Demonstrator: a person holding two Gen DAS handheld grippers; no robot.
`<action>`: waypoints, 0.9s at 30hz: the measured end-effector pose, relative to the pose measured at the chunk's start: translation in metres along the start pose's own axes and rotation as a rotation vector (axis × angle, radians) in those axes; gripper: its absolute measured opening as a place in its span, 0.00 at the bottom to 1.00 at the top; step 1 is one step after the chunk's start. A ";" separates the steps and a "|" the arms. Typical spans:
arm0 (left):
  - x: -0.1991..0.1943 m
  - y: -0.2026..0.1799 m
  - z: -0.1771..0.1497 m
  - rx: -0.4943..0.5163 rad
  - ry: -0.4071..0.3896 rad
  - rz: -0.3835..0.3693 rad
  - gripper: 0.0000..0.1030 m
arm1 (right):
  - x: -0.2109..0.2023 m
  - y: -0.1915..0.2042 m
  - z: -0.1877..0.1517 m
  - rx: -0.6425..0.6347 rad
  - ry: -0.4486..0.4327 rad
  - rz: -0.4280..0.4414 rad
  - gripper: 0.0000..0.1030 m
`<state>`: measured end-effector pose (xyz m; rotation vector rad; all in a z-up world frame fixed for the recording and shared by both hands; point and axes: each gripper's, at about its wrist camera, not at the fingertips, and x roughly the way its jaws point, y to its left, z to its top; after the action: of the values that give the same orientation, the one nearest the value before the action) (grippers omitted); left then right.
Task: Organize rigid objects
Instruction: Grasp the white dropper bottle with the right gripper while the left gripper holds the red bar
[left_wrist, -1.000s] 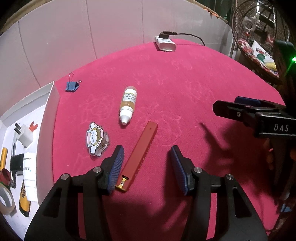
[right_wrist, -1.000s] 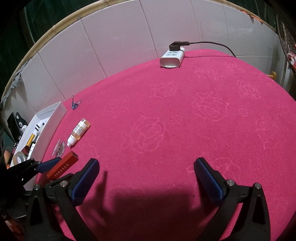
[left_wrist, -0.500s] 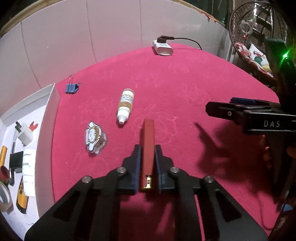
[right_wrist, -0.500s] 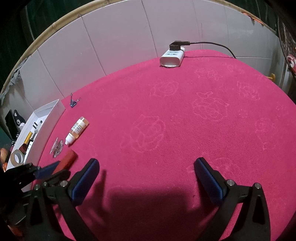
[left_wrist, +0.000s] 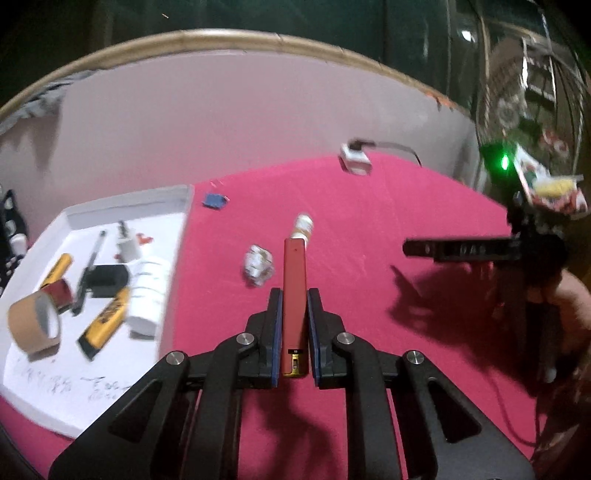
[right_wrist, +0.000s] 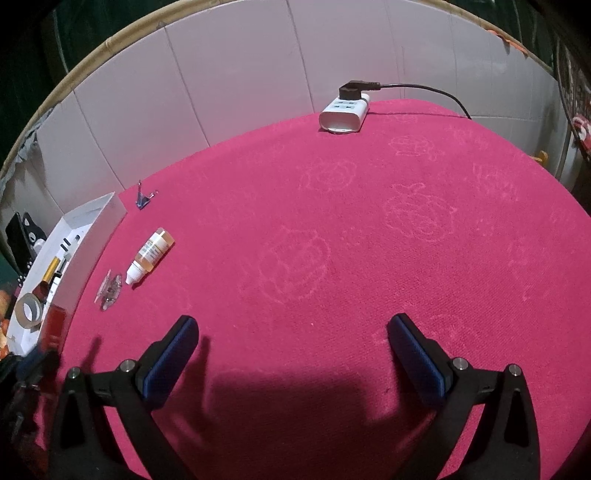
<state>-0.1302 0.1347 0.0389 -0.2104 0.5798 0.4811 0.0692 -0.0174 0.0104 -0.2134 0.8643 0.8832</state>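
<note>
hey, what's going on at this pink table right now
A person is tidying small items into a white tray at the table's left edge. The left gripper is shut on a slim red stick, apparently to go into the tray. The right gripper hangs open over bare cloth, holding nothing. A dropper bottle, a clear charm and a blue binder clip lie loose on the cloth.
</note>
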 end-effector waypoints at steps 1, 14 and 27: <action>-0.003 0.002 0.000 -0.014 -0.019 0.010 0.11 | 0.000 0.001 0.000 -0.005 0.002 -0.007 1.00; -0.014 0.011 -0.003 -0.060 -0.069 0.044 0.11 | 0.029 0.058 0.031 -0.063 0.030 0.059 1.00; -0.014 0.018 -0.004 -0.104 -0.066 0.031 0.11 | 0.068 0.129 0.042 -0.211 0.034 0.022 0.61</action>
<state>-0.1511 0.1434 0.0432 -0.2833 0.4944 0.5472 0.0190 0.1256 0.0094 -0.4040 0.8063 0.9945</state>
